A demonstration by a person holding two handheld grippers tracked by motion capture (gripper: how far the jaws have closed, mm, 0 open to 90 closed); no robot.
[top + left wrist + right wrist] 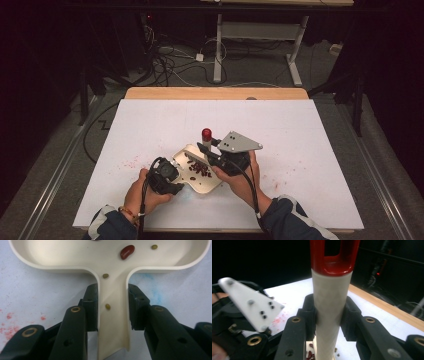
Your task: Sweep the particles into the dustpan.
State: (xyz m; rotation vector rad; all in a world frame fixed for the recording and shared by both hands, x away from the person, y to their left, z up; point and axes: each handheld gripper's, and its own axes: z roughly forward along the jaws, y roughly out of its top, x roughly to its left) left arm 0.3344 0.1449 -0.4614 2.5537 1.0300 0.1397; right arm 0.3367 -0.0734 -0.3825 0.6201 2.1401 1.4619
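A: Looking at the high view first. Left gripper clamps the cream tray by its spout at approx 9 o'clock of the tray, prob. to keep it from sliding. Left forearm comes in from 7 o'clock, hand low on the table.

B: And the right gripper?

A: Holds a white brush handle w/ red end above the tray's 12 o'clock edge, forearm in from 5 o'clock, wrist cocked up. Red beans lie mid-tray.

B: Left gripper view?

A: Jaws closed on the spout, pads pressing both walls. A red bean and small green beans sit beyond, toward 12 o'clock.

B: Right gripper view?

A: Jaws squeezed on the handle, held near upright, red end at 12 o'clock; I'd guess the working end hangs down over the beans for sweeping. Other gripper's grey plate at 9 o'clock.
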